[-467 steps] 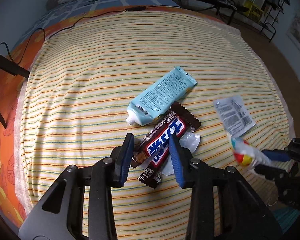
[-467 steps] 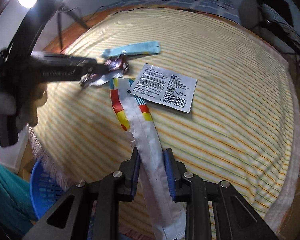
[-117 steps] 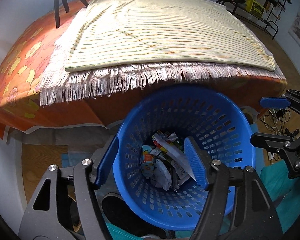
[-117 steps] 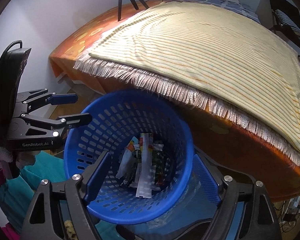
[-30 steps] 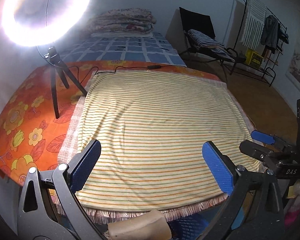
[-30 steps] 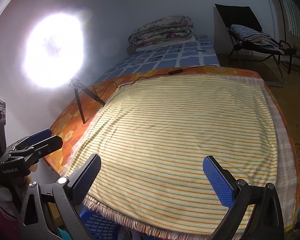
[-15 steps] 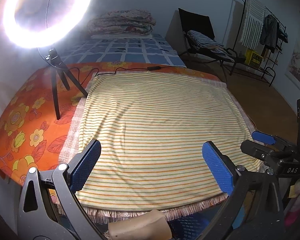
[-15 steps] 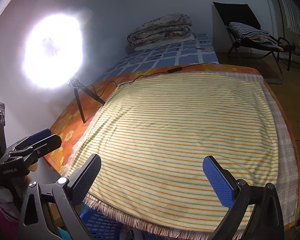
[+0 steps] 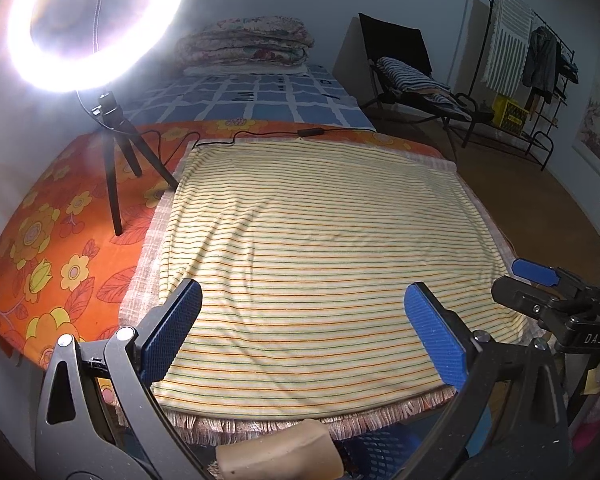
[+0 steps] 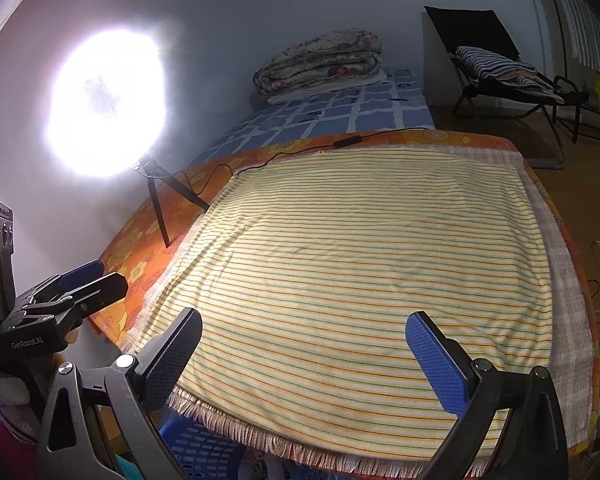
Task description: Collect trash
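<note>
The striped yellow cloth [image 9: 320, 248] on the bed shows no trash on it in either view [image 10: 360, 264]. My left gripper [image 9: 304, 332] is wide open and empty above the cloth's near edge. My right gripper [image 10: 304, 356] is wide open and empty over the same edge. The blue basket [image 10: 204, 450] sits below the fringe, only its rim showing; it also shows in the left wrist view [image 9: 376, 450]. Its contents are hidden. Each gripper appears in the other's view, the right one [image 9: 540, 280] and the left one [image 10: 88, 280].
A lit ring light on a small tripod [image 9: 112, 152] stands on the orange floral sheet [image 9: 52, 240] at the left, its cable running along the cloth's far edge. Folded blankets [image 9: 244, 44] lie at the bed's head. A folding chair [image 9: 412, 76] and clothes rack [image 9: 540, 64] stand at the right.
Both views have shifted slightly, with the bed a little lower in frame than a second ago. Both grippers stay wide open and empty.
</note>
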Demonstrator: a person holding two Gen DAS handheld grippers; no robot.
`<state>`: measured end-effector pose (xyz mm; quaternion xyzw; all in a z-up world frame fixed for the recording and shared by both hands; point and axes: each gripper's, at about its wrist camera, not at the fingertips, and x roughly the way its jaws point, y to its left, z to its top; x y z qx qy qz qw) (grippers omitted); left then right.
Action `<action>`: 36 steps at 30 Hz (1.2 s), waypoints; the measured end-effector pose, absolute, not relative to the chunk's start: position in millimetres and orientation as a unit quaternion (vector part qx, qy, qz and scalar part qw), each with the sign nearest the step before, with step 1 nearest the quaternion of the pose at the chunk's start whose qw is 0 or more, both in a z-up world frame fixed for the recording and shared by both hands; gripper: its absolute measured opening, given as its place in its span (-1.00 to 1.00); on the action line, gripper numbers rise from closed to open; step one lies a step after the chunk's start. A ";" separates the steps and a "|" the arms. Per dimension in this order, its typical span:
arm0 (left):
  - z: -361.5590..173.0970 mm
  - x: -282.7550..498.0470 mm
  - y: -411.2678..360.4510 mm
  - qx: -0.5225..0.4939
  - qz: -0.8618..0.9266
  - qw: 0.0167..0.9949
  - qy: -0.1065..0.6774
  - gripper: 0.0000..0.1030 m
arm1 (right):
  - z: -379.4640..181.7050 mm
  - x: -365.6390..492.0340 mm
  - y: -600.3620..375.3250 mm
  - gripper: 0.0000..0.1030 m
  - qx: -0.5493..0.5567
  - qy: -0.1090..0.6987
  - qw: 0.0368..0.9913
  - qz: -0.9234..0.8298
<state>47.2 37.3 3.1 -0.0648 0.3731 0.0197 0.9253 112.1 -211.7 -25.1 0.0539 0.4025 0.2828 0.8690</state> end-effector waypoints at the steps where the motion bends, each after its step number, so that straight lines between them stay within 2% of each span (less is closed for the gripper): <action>1: 2.8 47.1 38.1 -0.065 0.020 0.925 0.373 0.99 | -25.1 112.0 -211.8 0.99 0.054 0.403 0.869 0.283; 36: 0.7 44.0 30.3 -0.049 0.019 0.928 0.369 0.99 | -25.4 110.0 -212.9 0.99 0.059 0.407 0.866 0.283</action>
